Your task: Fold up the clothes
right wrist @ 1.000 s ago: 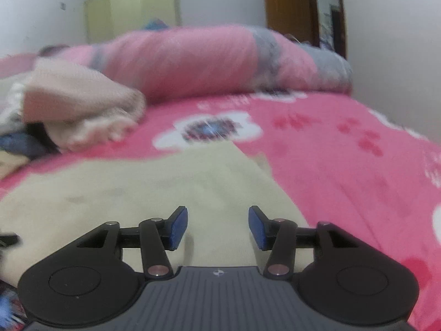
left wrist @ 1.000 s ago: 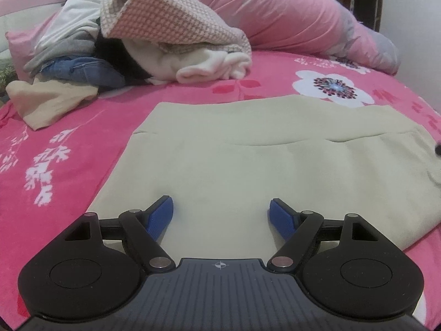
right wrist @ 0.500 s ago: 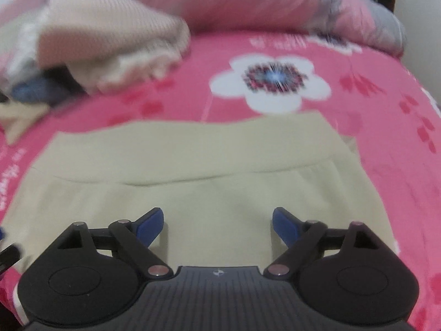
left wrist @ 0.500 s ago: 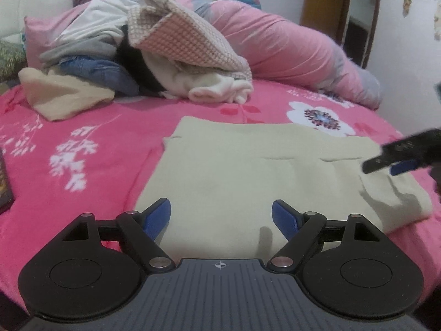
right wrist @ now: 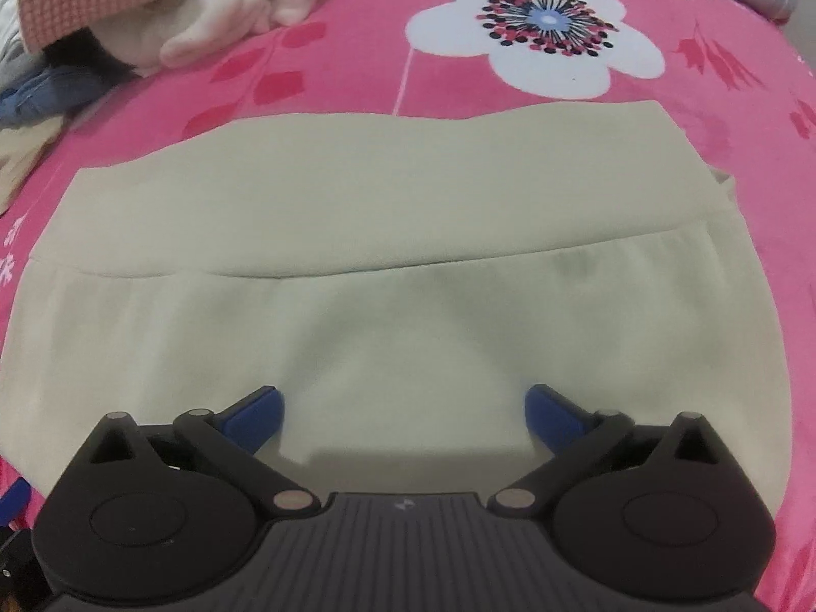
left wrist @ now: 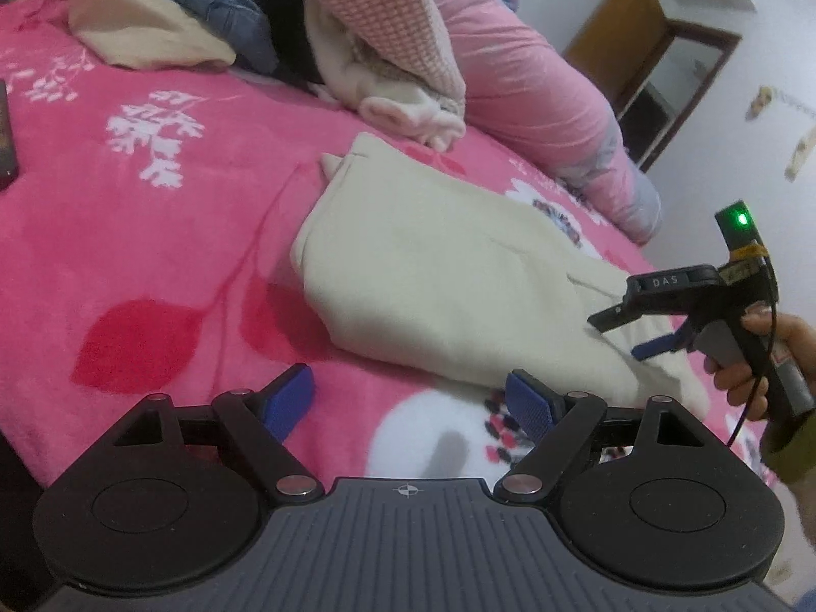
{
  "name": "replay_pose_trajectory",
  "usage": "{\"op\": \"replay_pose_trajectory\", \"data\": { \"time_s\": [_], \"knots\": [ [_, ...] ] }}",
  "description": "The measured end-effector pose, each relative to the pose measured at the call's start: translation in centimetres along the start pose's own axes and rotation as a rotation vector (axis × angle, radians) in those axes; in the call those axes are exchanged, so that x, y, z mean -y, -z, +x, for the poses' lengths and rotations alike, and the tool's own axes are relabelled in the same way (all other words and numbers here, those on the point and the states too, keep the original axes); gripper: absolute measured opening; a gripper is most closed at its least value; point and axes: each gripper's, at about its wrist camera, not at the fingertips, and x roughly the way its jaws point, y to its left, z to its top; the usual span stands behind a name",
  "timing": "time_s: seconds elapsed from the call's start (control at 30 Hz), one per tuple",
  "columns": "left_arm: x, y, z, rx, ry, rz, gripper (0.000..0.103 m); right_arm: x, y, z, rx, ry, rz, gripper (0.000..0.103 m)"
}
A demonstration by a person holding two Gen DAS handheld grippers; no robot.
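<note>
A cream folded garment (left wrist: pixel 449 275) lies flat on the pink flowered bedsheet (left wrist: pixel 153 234). My left gripper (left wrist: pixel 408 398) is open over bare sheet, just short of the garment's near edge, with nothing between its blue pads. At the right of the left wrist view, a hand (left wrist: pixel 755 357) holds my right gripper (left wrist: pixel 625 334) tilted down onto the garment's right end. In the right wrist view the garment (right wrist: pixel 408 265) fills the frame. There the right gripper (right wrist: pixel 403 408) has its jaws opening wide, with a small raised fold of the cloth between the pads, which do not press on it.
A pile of unfolded clothes (left wrist: pixel 306 25) sits at the back of the bed, also seen as the clothes pile (right wrist: pixel 153 10) top left. A rolled pink quilt (left wrist: pixel 535 102) lies behind the garment. A dark flat object (left wrist: pixel 5 137) is at the left edge.
The left gripper drew back off the garment onto bare sheet and rolled. The right gripper tipped down over the garment, its jaws spread much wider, and it now shows in the left view.
</note>
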Motion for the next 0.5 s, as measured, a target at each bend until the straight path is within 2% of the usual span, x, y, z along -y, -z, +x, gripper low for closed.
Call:
{"op": "replay_pose_trajectory", "data": {
  "time_s": [0.17,0.33,0.5],
  "knots": [
    [-1.1,-0.7,1.2,0.004,0.032,-0.074,0.083,-0.5,-0.6,-0.3,-0.023,-0.055,0.027,0.103],
    [-0.8,-1.5,2.8,0.021,0.032,-0.078,0.084,-0.7,-1.0,0.7,-0.017,-0.019,0.017,0.103],
    [-1.1,-1.8,4.1,0.028,0.090,-0.088,0.085,-0.5,-1.1,0.8,-0.020,-0.027,0.023,0.103]
  ]
}}
